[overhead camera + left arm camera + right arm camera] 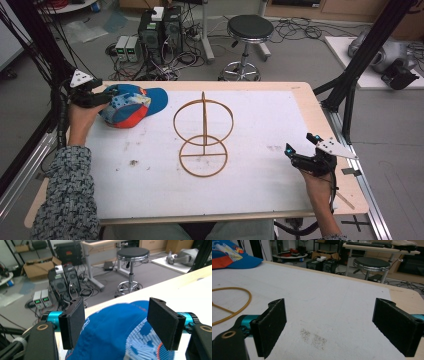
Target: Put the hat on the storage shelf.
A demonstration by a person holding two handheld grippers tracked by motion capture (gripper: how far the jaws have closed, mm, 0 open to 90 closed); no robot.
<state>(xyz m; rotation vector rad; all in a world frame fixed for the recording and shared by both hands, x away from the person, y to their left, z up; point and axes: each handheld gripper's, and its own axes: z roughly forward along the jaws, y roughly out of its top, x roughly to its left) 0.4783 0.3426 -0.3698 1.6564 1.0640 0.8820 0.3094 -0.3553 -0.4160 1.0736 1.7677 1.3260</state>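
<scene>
Cap [131, 105] sits at 10 o'clock on the white mat [260, 125], brim pointing toward 3; left gripper [107, 95] is at the cap's 9 o'clock side, jaws spread wide and straddling the crown, pads not pressing on the fabric; right gripper [300, 145] rests at 4 o'clock, jaws wide, nothing between them; wooden ring stand [204, 135] at centre, apart from both.

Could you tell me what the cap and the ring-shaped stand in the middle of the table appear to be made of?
The cap looks like matte woven fabric, blue with orange and printed panels, its crown soft and rounded. The ring stand seems to be thin bent wood or bamboo: tan, slender hoops on a straight post, though coated wire cannot be ruled out.
</scene>
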